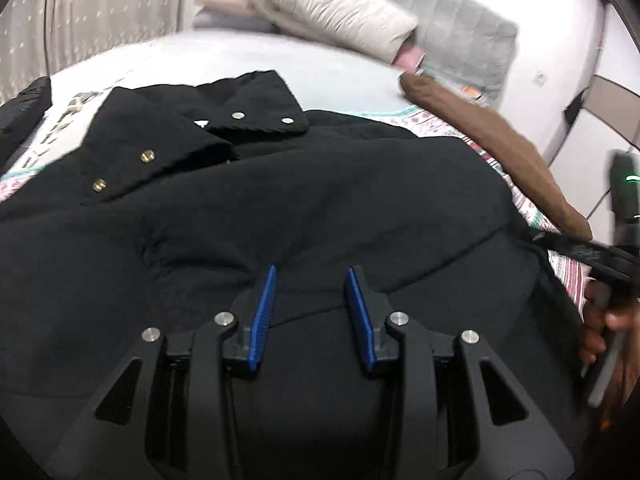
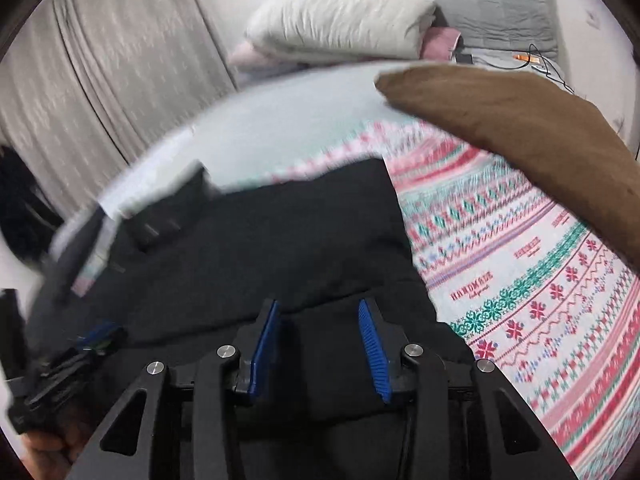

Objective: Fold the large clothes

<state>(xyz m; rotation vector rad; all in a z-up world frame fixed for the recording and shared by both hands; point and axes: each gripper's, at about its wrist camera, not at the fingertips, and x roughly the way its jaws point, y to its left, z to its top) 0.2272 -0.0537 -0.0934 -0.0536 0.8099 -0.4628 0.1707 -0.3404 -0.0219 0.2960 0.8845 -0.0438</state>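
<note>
- My left gripper (image 1: 311,298) and right gripper (image 2: 318,330) both gaped, empty, low centre over black padded jacket (image 1: 280,200).
- Judged bulky, soft; grab hem edge.

black coat (image 1: 280,208) covers the near bed, bulky and folded over; collar flaps (image 1: 256,108) raised at the far side. left gripper (image 1: 311,276) and right gripper (image 2: 319,312) both sit over the coat, jaws apart, nothing between them. bare patterned blanket (image 2: 520,280) to the right of the coat: free lane. brown garment (image 2: 520,120) bounds that lane along the bed's right edge. pale sheet (image 1: 304,64) beyond the collar is free up to the stacked pillows (image 1: 332,8).
</note>
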